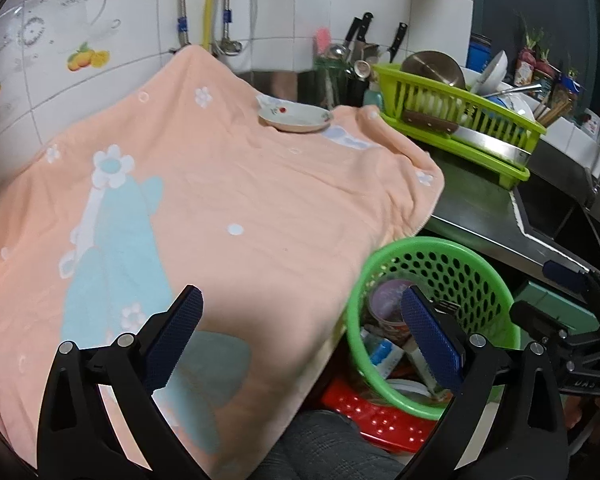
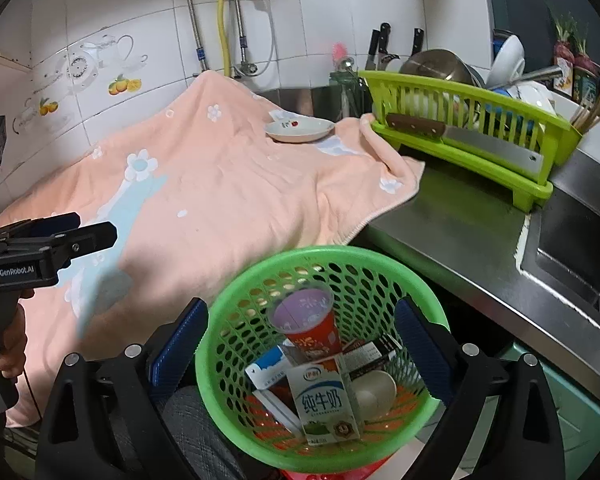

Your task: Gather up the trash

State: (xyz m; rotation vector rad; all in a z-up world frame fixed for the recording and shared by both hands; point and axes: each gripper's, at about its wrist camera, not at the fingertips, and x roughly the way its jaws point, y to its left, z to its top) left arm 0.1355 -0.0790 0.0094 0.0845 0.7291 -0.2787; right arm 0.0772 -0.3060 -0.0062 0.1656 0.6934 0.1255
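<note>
A green perforated basket (image 2: 328, 260) stands below the counter edge and holds trash: a milk carton (image 2: 324, 404), a red paper cup (image 2: 308, 320), an eggshell (image 2: 374, 394) and small wrappers. My right gripper (image 2: 304, 344) is open, hovering right above the basket, holding nothing. My left gripper (image 1: 300, 332) is open and empty over the peach towel's (image 1: 220, 200) front edge, left of the basket (image 1: 432, 252). It also shows at the left of the right wrist view (image 2: 96, 232).
A small floral dish (image 1: 296, 118) sits on the towel at the back. A green dish rack (image 2: 472, 136) with a cleaver, bowls and a pot stands on the steel counter (image 2: 460, 216), next to a sink. A red stool (image 1: 364, 412) is under the basket.
</note>
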